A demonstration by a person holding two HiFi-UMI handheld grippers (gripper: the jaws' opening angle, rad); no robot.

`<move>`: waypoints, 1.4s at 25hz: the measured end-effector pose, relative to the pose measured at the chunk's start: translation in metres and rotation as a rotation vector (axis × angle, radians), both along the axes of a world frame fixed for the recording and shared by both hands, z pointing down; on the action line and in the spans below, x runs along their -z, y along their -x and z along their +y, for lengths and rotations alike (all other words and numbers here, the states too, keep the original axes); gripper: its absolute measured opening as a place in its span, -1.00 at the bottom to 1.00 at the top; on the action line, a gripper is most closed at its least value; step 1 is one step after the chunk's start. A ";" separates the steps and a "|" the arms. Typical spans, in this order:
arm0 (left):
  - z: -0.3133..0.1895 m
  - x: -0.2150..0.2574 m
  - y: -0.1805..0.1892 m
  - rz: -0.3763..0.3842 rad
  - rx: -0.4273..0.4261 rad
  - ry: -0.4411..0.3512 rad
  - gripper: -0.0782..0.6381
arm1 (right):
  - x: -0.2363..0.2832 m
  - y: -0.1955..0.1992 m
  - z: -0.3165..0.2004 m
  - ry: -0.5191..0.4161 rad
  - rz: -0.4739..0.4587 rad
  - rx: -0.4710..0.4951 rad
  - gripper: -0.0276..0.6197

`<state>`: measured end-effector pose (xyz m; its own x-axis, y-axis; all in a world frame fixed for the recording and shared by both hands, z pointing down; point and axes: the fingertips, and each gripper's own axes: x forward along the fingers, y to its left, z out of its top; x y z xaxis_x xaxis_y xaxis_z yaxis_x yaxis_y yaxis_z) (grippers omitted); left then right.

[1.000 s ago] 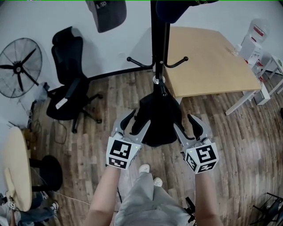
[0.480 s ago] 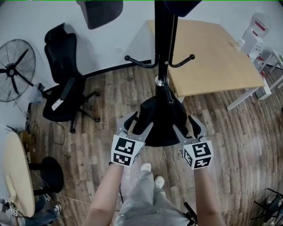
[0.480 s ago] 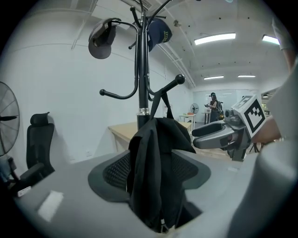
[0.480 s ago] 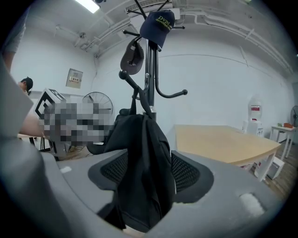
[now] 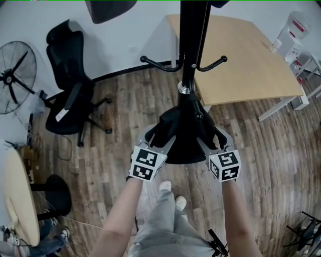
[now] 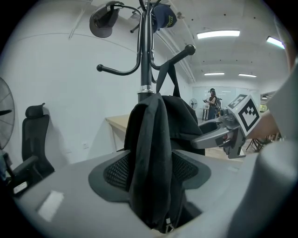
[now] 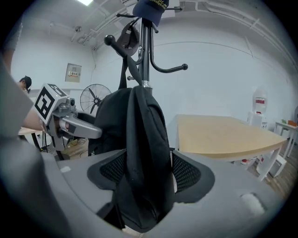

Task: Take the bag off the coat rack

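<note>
A black bag hangs by its strap from a hook of the black coat rack. My left gripper is at the bag's left side and my right gripper at its right side. In the left gripper view a fold of the bag stands between the mesh pads. In the right gripper view the bag fills the gap the same way. The jaws of both grippers have just been opening and stand wide, not clamped on the bag.
A wooden desk stands right behind the rack, a black office chair and a fan to the left, a round table at the near left. Caps hang on the upper hooks. The person's feet are just below the bag.
Both grippers have come down and in along the bag's sides, and their jaws have spread wider around it. The bag still hangs from the hook.
</note>
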<state>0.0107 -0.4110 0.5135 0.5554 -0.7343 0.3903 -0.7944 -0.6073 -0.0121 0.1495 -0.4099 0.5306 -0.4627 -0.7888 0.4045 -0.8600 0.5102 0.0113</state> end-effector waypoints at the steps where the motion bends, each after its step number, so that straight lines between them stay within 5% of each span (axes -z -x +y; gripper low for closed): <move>1: -0.002 -0.003 0.000 0.014 0.001 0.009 0.03 | -0.004 0.000 -0.003 0.004 0.010 0.004 0.03; 12: -0.018 -0.043 0.003 0.067 0.044 0.092 -0.02 | -0.055 0.005 -0.016 0.110 0.057 0.031 -0.01; 18: -0.027 -0.052 0.002 0.075 0.054 0.099 -0.16 | -0.067 0.008 -0.020 0.128 -0.031 0.008 -0.06; 28: -0.024 -0.050 -0.002 0.105 0.057 0.115 -0.42 | -0.064 0.010 -0.009 0.127 -0.123 -0.033 -0.64; 35: -0.011 -0.038 -0.003 0.159 0.087 0.124 -0.53 | -0.058 0.013 0.004 0.157 -0.151 -0.025 -0.74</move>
